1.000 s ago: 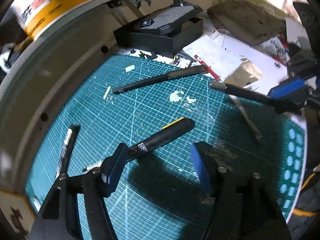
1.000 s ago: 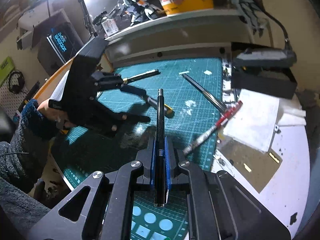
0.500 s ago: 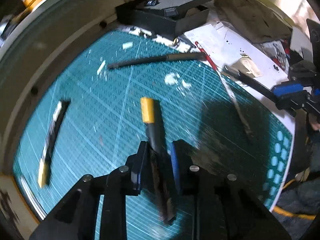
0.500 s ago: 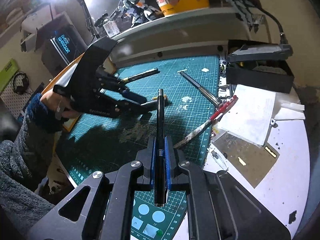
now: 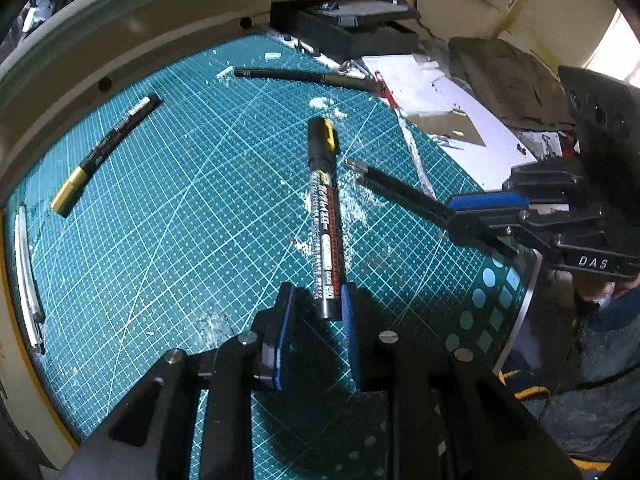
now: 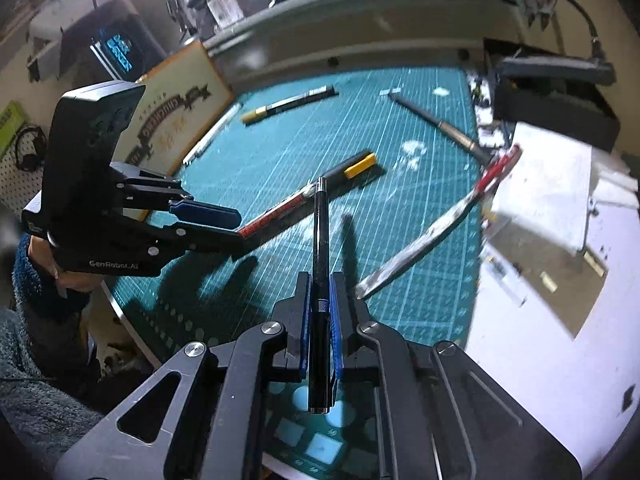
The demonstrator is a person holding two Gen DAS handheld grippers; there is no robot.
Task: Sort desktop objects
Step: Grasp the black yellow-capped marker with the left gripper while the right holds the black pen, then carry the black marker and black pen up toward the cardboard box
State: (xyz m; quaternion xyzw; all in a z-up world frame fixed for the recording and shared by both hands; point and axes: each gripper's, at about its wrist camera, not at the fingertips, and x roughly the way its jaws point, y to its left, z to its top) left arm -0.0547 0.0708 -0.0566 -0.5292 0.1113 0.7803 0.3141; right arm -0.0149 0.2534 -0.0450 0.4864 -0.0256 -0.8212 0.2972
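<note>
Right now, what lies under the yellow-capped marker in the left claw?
Under the yellow-capped marker in the left claw: green cutting mat with white debris. Whether it touches the mat cannot be seen.

A green cutting mat (image 5: 168, 216) covers the worktop (image 6: 552, 360), dusted with white scraps (image 5: 320, 102). A black box (image 5: 344, 28) stands at its far edge, white paper (image 5: 436, 92) lies beside it, and a framed sign (image 6: 176, 120) leans left of the mat.
</note>
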